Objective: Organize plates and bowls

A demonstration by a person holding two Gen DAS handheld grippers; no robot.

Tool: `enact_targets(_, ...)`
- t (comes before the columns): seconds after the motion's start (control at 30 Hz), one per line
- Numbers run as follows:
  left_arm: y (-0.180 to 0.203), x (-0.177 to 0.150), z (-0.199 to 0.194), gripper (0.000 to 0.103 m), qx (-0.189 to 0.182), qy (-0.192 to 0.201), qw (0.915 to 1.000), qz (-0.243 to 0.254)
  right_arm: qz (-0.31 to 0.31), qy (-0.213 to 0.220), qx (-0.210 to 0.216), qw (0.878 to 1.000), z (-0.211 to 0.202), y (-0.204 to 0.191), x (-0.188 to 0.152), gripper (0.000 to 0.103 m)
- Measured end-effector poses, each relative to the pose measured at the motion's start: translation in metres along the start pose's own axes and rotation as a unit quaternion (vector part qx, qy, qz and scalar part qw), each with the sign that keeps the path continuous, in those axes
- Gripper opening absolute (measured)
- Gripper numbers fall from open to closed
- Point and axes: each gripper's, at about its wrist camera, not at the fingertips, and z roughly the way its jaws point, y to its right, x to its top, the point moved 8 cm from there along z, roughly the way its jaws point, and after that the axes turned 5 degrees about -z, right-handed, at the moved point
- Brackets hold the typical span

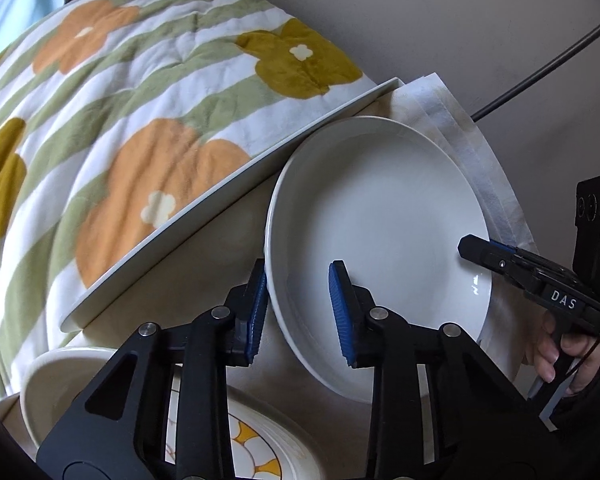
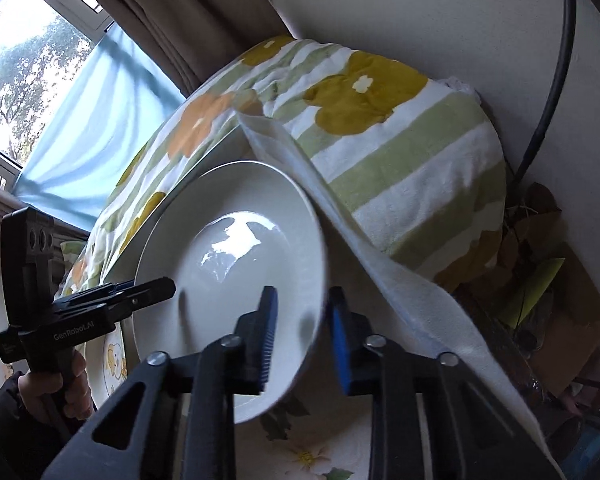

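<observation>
A white deep plate (image 1: pixel 380 232) is lifted above the table between both grippers. My left gripper (image 1: pixel 298 308) straddles the plate's left rim with a wide gap between its blue pads, so it is open. My right gripper (image 2: pixel 302 340) straddles the opposite rim (image 2: pixel 316 280), also with a gap. In the left wrist view the right gripper (image 1: pixel 496 258) reaches the plate's right edge. In the right wrist view the left gripper (image 2: pixel 140 292) is at the plate's left edge. A patterned plate (image 1: pixel 260 444) and a white bowl (image 1: pixel 48 384) lie below.
A folded flowered blanket (image 1: pixel 120 120) lies beside the table edge (image 1: pixel 220 200). A white cloth (image 1: pixel 460 128) hangs behind the plate. A wall and a black cable (image 2: pixel 556 60) are at the right; a window with curtain (image 2: pixel 80 92) is at the left.
</observation>
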Motion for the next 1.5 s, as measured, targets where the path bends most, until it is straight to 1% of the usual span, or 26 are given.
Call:
enact_targets(0.07,-0.001,0.001,0.001,0.027,0.0,0.002,1.0,-0.001,-0.005,0.0,-0.004,1.0,0.002,0.001,0.001,0.016)
enact_targets(0.17,-0.003,0.002,0.001,0.022,0.005,0.005,1.0,-0.004,-0.001,0.002,-0.002,1.0,0.002,0.003,0.001,0.012)
enact_targets(0.23,-0.004,0.002,0.001,0.018,0.007,0.008,0.9999,-0.006,0.0,0.003,0.002,1.0,0.002,0.003,0.002,0.012)
enact_targets(0.3,-0.005,0.001,0.0,0.017,0.01,0.013,0.9998,-0.006,-0.002,0.003,0.003,1.0,0.002,0.002,0.002,0.012)
enact_targets(0.47,-0.007,0.004,-0.004,0.015,0.016,0.03,0.9992,-0.019,-0.005,0.003,0.008,1.0,0.002,0.002,0.001,0.012)
enact_targets(0.73,-0.007,0.003,-0.01,0.015,0.034,0.037,0.9986,-0.016,-0.029,0.001,0.013,1.0,-0.001,-0.004,0.0,0.012)
enact_targets(0.87,-0.002,0.003,-0.024,0.015,0.04,0.051,0.9978,-0.014,-0.049,0.011,0.013,0.999,-0.01,-0.011,0.005,0.012)
enact_targets(0.97,0.006,0.002,-0.041,0.015,0.044,0.065,0.9968,-0.016,-0.062,0.014,0.017,0.998,-0.02,-0.015,0.008,0.012)
enact_targets(1.1,0.017,-0.004,-0.074,0.015,0.064,0.088,0.9937,-0.028,-0.085,0.014,0.029,0.996,-0.039,-0.027,0.014,0.012)
enact_targets(1.2,0.023,-0.018,-0.103,0.015,0.076,0.106,0.9905,-0.044,-0.118,0.014,0.04,0.992,-0.059,-0.042,0.016,0.012)
enact_targets(1.33,0.03,-0.05,-0.142,0.015,0.097,0.131,0.9836,-0.076,-0.161,0.007,0.066,0.985,-0.08,-0.062,0.011,0.012)
enact_targets(1.4,0.032,-0.072,-0.163,0.015,0.112,0.147,0.9778,-0.099,-0.187,0.001,0.08,0.979,-0.089,-0.074,0.004,0.012)
enact_targets(1.5,0.031,-0.109,-0.188,0.015,0.13,0.166,0.9681,-0.135,-0.23,-0.012,0.108,0.967,-0.099,-0.094,-0.012,0.012)
